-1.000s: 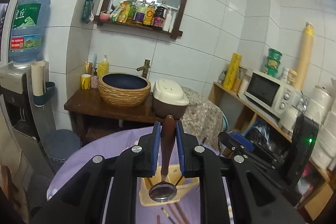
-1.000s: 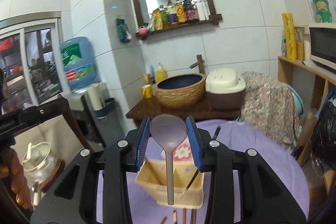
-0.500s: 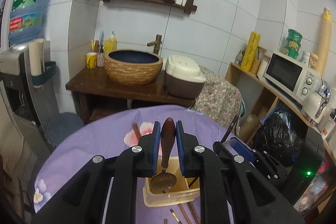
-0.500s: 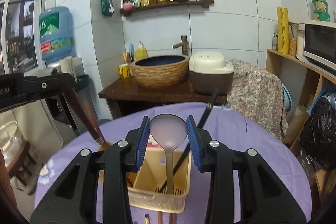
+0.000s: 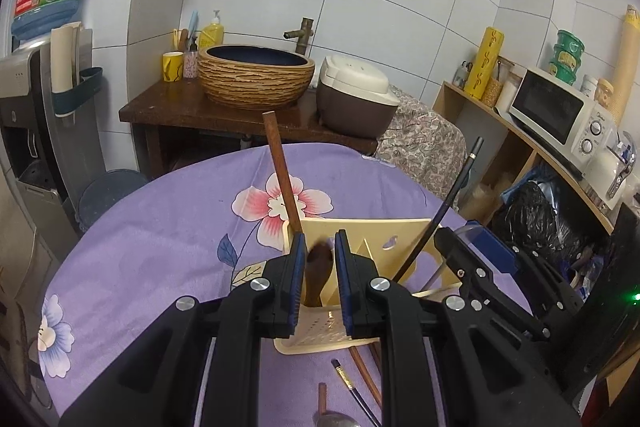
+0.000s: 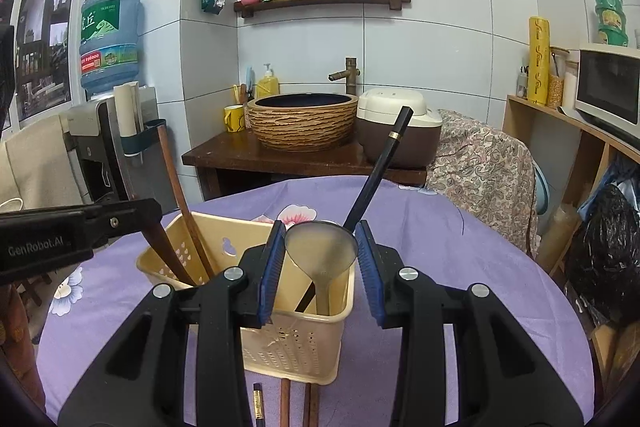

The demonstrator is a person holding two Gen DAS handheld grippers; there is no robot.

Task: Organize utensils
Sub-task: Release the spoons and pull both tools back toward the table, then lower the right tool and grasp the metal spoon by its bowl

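Note:
A cream plastic basket (image 5: 404, 231) (image 6: 320, 347) stands on the purple flowered tablecloth. My left gripper (image 5: 319, 257) is shut on the brown wooden handle of a spoon (image 5: 318, 263), whose lower end hangs inside the basket's left compartment. My right gripper (image 6: 320, 247) is shut on the bowl of a metal spoon (image 6: 322, 251), its handle pointing down into the right compartment. A brown wooden stick (image 5: 280, 171) and a black chopstick (image 6: 380, 171) lean in the basket. The left gripper's tip (image 6: 152, 213) shows at the basket's left rim.
Loose chopsticks (image 5: 362, 371) (image 6: 285, 403), a thin brush (image 5: 352, 385) and another spoon (image 5: 336, 419) lie on the cloth in front of the basket. Beyond the table stand a dark wooden washstand (image 6: 304, 159) with a basin, and a rice cooker (image 5: 356, 95).
Both grippers have come down toward the table with their spoons. The spoons' lower ends, a second ago above the basket, now sit inside it.

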